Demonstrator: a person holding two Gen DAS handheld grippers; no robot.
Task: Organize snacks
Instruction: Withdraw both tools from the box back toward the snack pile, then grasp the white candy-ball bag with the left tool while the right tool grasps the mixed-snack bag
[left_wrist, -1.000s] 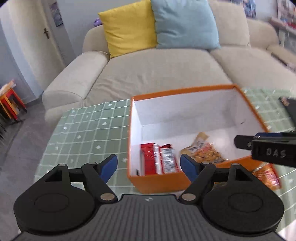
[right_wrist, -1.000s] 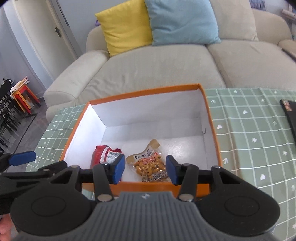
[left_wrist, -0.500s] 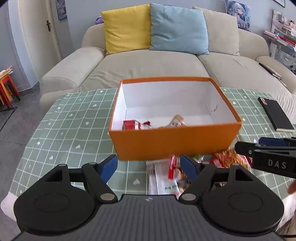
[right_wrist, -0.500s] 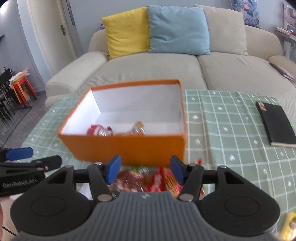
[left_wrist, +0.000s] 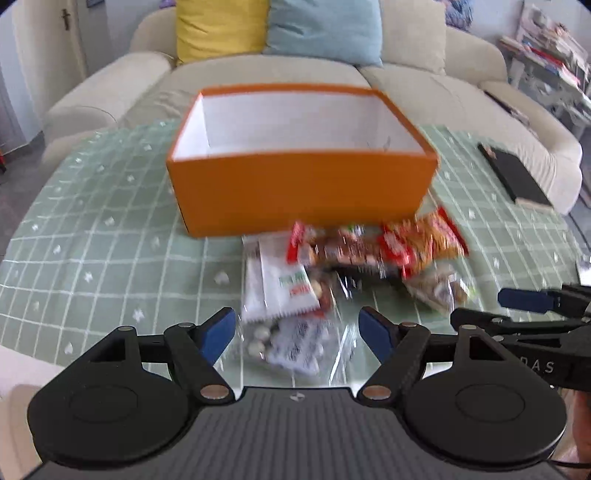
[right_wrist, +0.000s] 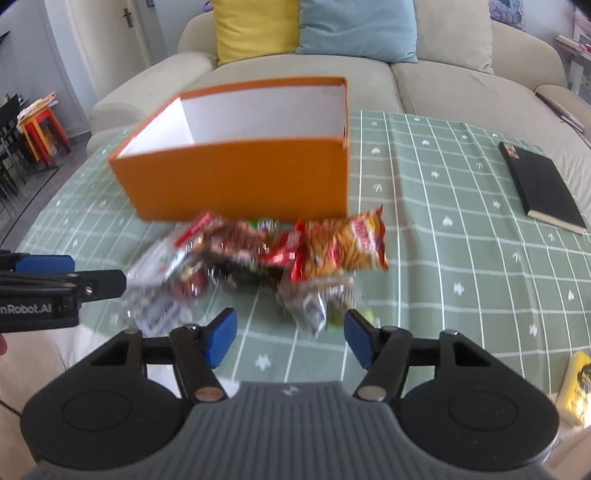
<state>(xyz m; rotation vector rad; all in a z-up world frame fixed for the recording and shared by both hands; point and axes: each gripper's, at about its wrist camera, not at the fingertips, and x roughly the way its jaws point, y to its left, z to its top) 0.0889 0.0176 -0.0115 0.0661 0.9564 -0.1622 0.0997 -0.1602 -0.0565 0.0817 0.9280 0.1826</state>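
An orange box (left_wrist: 301, 188) with white inner walls stands on the green checked tablecloth; its contents are hidden behind the front wall. A blurred pile of snack packets (left_wrist: 369, 247) lies in front of it. My left gripper (left_wrist: 297, 334) is open, low over a white packet (left_wrist: 284, 284) and a clear packet (left_wrist: 295, 343), with nothing pressed by its pads. My right gripper (right_wrist: 290, 341) is open, its fingers either side of a clear silver packet (right_wrist: 317, 299), just short of an orange-red snack bag (right_wrist: 343, 243). Each gripper shows at the edge of the other's view.
A black notebook (right_wrist: 543, 188) lies on the cloth at the right. A yellow packet (right_wrist: 576, 384) sits at the near right edge. A beige sofa (right_wrist: 303, 70) with yellow and blue cushions stands behind the table. Red stools (right_wrist: 44, 129) are at far left.
Both grippers have drawn back from above the box and sunk toward the table. The box's inside dropped out of sight and the snack pile came into view. The right jaws widened.
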